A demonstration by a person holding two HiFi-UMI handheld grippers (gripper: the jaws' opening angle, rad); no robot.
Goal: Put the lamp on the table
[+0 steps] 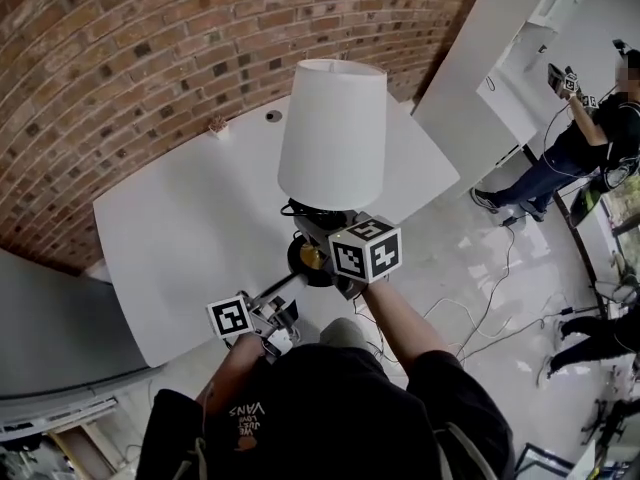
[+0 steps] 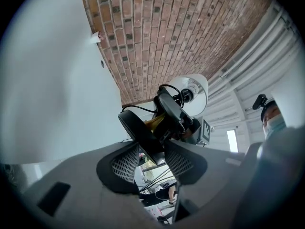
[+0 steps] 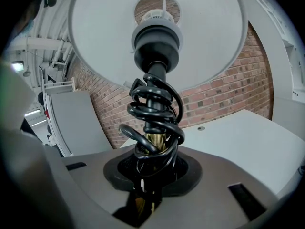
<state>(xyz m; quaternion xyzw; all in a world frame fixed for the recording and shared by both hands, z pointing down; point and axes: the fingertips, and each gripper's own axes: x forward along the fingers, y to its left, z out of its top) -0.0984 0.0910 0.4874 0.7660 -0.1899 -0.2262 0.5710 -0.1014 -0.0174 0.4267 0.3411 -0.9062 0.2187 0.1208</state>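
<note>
The lamp has a white shade [image 1: 332, 133], a brass stem wound with black cord [image 3: 155, 109] and a round black base [image 1: 303, 258]. It hangs upright over the near edge of the white table [image 1: 180, 238]. My right gripper [image 1: 342, 268] is shut on the cord-wrapped stem [image 3: 153, 144], just under the shade [image 3: 162, 32]. My left gripper [image 1: 285, 290] reaches in from the lower left. In the left gripper view its pads [image 2: 127, 162] pinch the rim of the base [image 2: 139, 133], with the shade [image 2: 194, 93] beyond. The base's underside is hidden in the head view.
A brick wall [image 1: 150, 38] curves behind the table. A small object [image 1: 217, 125] and a round hole [image 1: 273, 115] sit near the table's far edge. A person [image 1: 585, 153] stands at the right, cables [image 1: 490, 298] trail over the floor, and a grey panel [image 1: 45, 338] stands at the left.
</note>
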